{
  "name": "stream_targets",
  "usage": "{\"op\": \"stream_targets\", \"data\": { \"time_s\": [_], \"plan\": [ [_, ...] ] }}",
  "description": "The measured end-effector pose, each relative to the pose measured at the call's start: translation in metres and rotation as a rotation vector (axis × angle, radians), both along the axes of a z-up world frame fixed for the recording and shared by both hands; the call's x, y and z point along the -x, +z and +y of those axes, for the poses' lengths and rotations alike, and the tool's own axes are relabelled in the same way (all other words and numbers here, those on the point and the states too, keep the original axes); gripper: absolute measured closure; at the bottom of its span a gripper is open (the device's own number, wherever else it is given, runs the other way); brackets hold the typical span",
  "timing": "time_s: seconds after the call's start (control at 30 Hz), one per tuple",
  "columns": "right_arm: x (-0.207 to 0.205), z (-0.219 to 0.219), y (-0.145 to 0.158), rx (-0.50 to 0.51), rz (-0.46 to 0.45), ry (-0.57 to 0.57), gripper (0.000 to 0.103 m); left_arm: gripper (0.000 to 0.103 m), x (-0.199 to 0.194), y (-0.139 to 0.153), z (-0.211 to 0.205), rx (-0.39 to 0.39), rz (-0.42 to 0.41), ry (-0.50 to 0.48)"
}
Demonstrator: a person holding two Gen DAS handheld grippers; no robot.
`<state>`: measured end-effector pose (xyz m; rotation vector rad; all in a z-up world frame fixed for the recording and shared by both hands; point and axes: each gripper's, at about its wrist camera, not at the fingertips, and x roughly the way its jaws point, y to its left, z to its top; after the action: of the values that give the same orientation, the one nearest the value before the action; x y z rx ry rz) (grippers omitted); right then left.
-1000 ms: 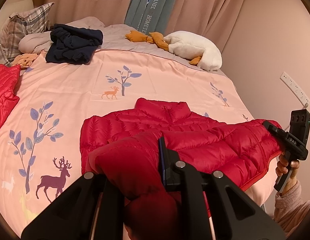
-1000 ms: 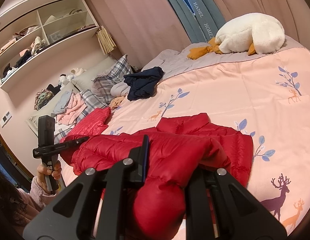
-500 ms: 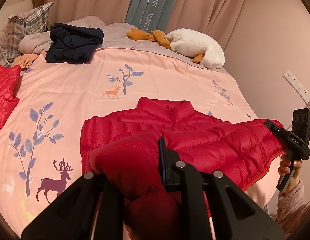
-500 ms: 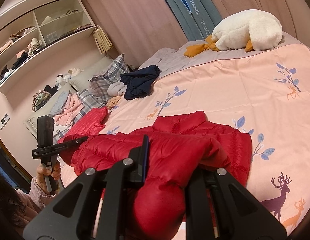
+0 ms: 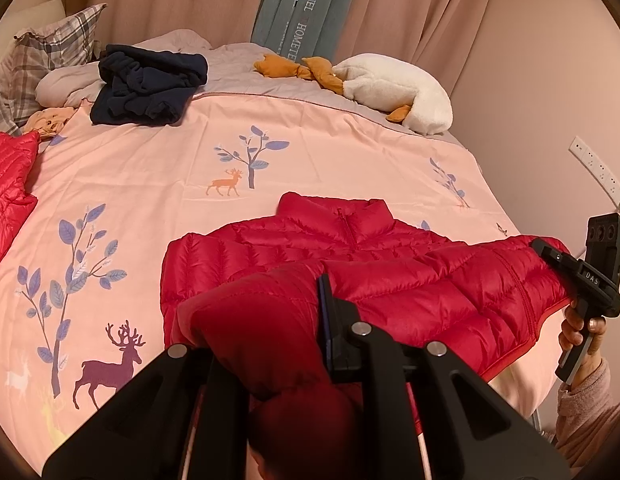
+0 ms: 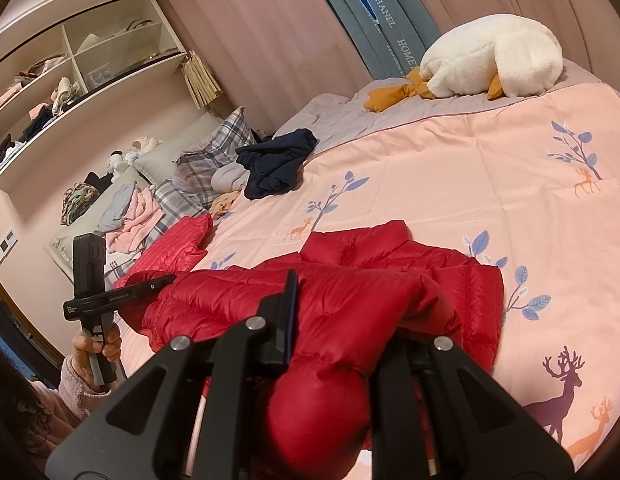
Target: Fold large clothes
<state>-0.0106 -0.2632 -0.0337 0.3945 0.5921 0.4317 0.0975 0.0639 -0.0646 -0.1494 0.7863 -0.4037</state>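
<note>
Underneath, pink deer-print bedspread (image 5: 158, 168) spreads toward curtains (image 5: 409, 8) and shelves (image 6: 70, 80)

Warm, dim indoor light tinted everything I saw pinkish; the fisheye bent my edges into dark corners, shadows stayed soft.

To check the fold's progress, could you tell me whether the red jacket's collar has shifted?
No; the collar stays put near the orange deer print.
</note>
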Motion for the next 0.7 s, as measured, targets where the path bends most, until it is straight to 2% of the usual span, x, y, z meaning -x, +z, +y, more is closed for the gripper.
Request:
{"op": "stream_targets", "data": {
  "time_s": [0.7],
  "plan": [
    [-0.013,-0.001,-0.01,0.004,0.027,-0.026,0.089,0.09,-0.027,-0.011,-0.005,-0.022,0.033,0.006]
  ]
}}
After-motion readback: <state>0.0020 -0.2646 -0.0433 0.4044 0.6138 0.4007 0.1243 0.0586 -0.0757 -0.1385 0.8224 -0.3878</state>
